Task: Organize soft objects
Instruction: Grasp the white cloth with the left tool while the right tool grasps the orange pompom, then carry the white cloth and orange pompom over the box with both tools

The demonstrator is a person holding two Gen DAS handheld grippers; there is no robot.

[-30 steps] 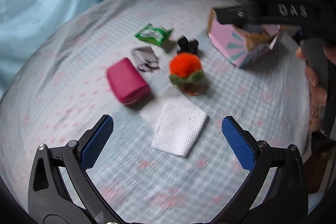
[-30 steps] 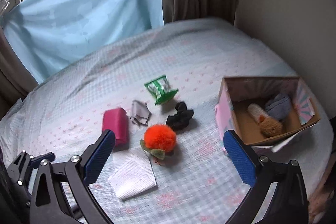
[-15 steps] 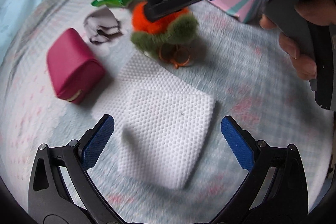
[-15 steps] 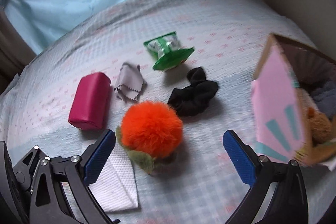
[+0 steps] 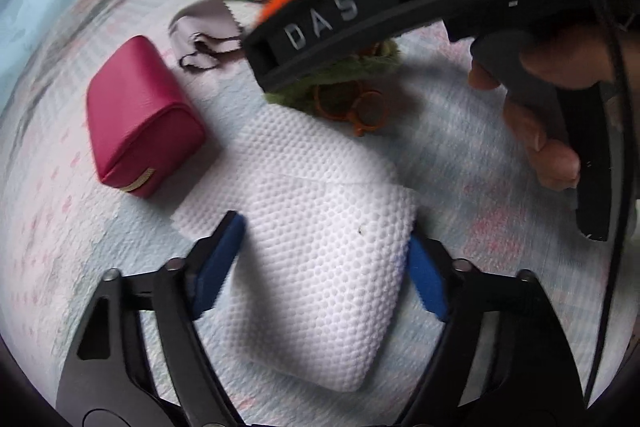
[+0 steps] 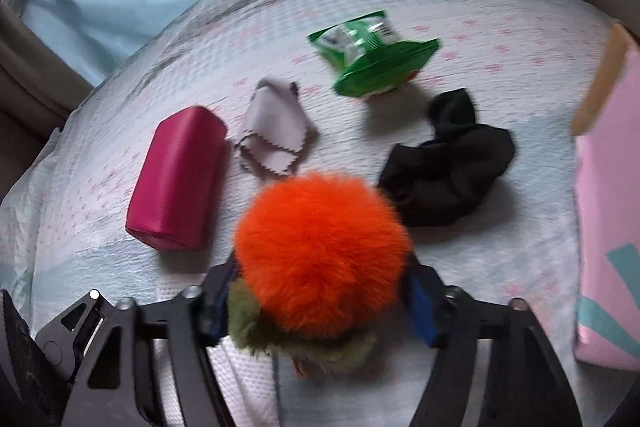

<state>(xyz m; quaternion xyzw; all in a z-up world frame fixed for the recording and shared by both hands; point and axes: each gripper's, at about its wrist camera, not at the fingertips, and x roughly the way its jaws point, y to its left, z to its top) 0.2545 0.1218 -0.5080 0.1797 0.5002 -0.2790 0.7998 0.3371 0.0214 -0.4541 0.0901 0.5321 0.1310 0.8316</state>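
The left gripper (image 5: 324, 267) has its blue pads pressed against both sides of the folded white dimpled cloth (image 5: 320, 263) on the bed. The right gripper (image 6: 320, 299) clamps the fluffy orange pompom (image 6: 320, 251), beside the black scrunchie (image 6: 448, 179).

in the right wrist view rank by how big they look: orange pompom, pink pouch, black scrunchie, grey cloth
1. Orange pompom, though it sits nearest the camera, which inflates it.
2. Pink pouch and black scrunchie: too alike to rank.
3. Grey cloth.
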